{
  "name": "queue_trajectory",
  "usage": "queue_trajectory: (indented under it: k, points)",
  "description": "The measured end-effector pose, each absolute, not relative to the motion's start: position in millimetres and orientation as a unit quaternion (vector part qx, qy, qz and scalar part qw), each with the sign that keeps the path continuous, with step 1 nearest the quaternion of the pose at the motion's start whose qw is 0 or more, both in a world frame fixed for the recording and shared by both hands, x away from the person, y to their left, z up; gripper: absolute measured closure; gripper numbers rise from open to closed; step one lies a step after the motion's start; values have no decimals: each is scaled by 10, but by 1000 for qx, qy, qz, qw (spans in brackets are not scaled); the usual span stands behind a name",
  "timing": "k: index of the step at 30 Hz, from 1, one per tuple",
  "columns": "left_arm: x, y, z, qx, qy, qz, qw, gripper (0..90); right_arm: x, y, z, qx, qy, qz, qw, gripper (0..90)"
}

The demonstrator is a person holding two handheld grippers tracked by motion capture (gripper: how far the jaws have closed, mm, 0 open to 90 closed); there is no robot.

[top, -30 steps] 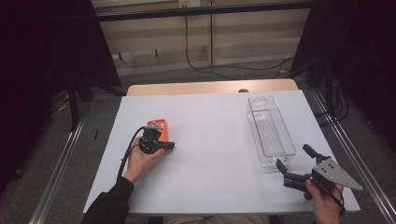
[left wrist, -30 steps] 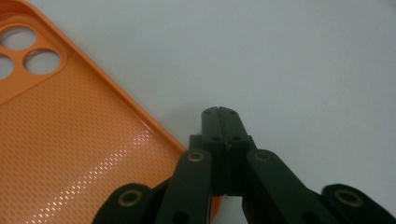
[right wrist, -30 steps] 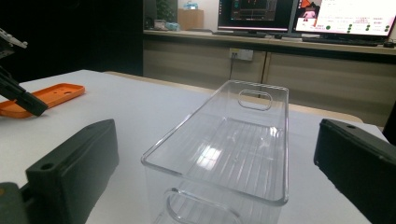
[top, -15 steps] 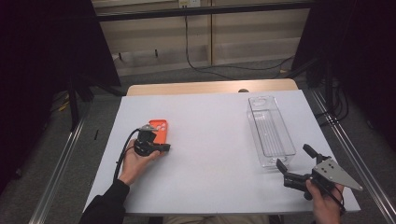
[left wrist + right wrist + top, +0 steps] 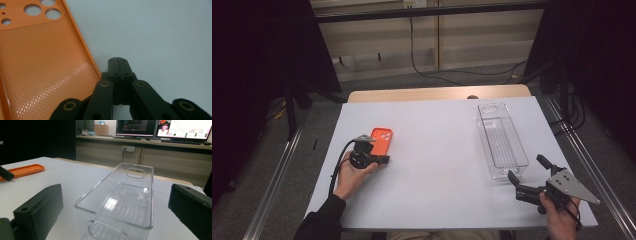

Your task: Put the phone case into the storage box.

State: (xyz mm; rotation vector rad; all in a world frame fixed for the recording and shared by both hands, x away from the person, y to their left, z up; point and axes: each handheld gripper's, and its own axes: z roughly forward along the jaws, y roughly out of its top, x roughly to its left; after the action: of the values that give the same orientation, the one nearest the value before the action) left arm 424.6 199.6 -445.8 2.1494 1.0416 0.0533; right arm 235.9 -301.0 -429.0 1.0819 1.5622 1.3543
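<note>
High view: the left tongs (image 5: 384,160), jaws together with nothing between them, lie low on the white desk (image 5: 437,165), their tips just beside the near right edge of the flat orange perforated plastic phone case (image 5: 380,141). The right tongs (image 5: 527,167) stand apart, just short of the clear rectangular plastic bin (image 5: 501,140), its near end wall between their jaws, untouched.

The phone case (image 5: 380,140) lies flat on the surface (image 5: 437,165), toward its left edge. The container (image 5: 501,141) stands near the right edge. The left tool (image 5: 382,160) rests just beside the phone case. The right tool (image 5: 527,170) sits at the near right corner, before the container.
</note>
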Motion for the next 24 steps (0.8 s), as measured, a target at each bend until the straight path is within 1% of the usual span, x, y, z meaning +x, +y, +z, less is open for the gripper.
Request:
queue_trajectory:
  k: [15, 20, 24]
  points:
    - [4218, 2123, -4458, 830, 413, 22, 373, 900, 2357, -3009, -4287, 425, 616, 533, 394, 0]
    - [4208, 2147, -4453, 835, 410, 31, 365, 900, 2355, -3010, -4286, 425, 616, 534, 395, 0]
    - [4211, 2165, -4469, 834, 413, 26, 366, 900, 2348, -3011, -4283, 425, 615, 535, 395, 0]
